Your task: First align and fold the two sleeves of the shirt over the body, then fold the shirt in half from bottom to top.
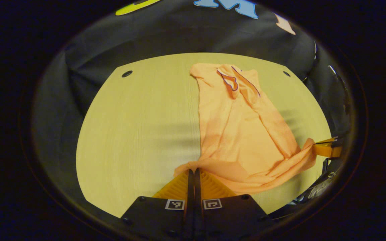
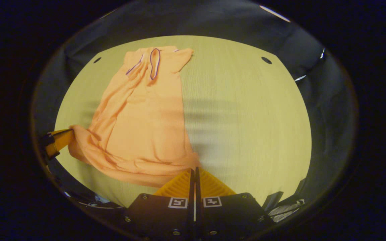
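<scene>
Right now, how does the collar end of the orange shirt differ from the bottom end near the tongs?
The collar end lies flat on the wooden table, untouched; the bottom hem is bunched and lifted. The collar end has dark trim; the hem looks plain. The left tongs and right tongs are each shut on a hem corner. Both ends are the same orange cloth.

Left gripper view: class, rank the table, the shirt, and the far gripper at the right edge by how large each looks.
1. Table, largest.
2. Shirt.
3. Right gripper, smallest, though it is cut off at the edge of the view.
</scene>
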A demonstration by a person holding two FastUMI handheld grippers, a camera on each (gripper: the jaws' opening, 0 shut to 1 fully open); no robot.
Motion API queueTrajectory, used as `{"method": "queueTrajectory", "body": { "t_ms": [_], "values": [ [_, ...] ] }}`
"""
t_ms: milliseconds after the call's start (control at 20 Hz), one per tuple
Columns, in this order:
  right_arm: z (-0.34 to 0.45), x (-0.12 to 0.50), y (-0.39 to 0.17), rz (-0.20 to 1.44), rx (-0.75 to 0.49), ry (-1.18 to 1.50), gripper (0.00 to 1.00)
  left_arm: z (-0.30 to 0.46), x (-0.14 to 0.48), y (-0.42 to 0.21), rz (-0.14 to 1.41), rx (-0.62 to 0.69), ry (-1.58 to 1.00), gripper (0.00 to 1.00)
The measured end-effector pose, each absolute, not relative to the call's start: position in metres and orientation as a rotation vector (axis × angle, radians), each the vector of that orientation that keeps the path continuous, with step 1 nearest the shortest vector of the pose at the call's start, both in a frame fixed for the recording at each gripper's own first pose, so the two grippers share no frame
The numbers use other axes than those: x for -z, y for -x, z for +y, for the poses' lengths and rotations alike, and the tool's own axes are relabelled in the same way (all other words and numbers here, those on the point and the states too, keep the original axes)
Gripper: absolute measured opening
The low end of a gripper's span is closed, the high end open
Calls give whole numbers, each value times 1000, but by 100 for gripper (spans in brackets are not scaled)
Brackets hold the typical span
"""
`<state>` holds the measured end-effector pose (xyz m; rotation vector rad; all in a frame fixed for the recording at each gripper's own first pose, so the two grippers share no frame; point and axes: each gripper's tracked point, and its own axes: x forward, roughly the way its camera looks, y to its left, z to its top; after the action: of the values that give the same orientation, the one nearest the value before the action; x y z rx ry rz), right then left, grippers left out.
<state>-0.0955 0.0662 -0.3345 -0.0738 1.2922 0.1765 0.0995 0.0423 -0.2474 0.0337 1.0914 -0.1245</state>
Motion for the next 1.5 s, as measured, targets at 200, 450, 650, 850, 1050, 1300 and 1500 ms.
{"method": "queueTrajectory", "body": {
  "t_ms": [200, 450, 650, 850, 1050, 1300, 1500],
  "values": [
    [72, 320, 45, 1232, -172, 69, 2, 59, 195, -177, 1041, 102, -1, 6],
    [78, 302, -23, 1166, -158, 35, 3, 61, 182, -246, 983, 65, 63, 6],
    [86, 288, -83, 1106, -153, 24, 3, 63, 169, -308, 934, 40, 102, 6],
    [90, 275, -141, 1050, -154, 9, 2, 66, 159, -365, 893, 29, 100, 8],
    [97, 267, -191, 1012, -151, -4, 2, 67, 159, -404, 852, 24, 48, 6],
    [90, 262, -247, 892, -114, -30, 2, 68, 175, -443, 770, -7, 41, 6],
    [90, 280, -284, 812, -73, -40, 2, 68, 196, -467, 711, -21, 79, 5]
  ]
}}
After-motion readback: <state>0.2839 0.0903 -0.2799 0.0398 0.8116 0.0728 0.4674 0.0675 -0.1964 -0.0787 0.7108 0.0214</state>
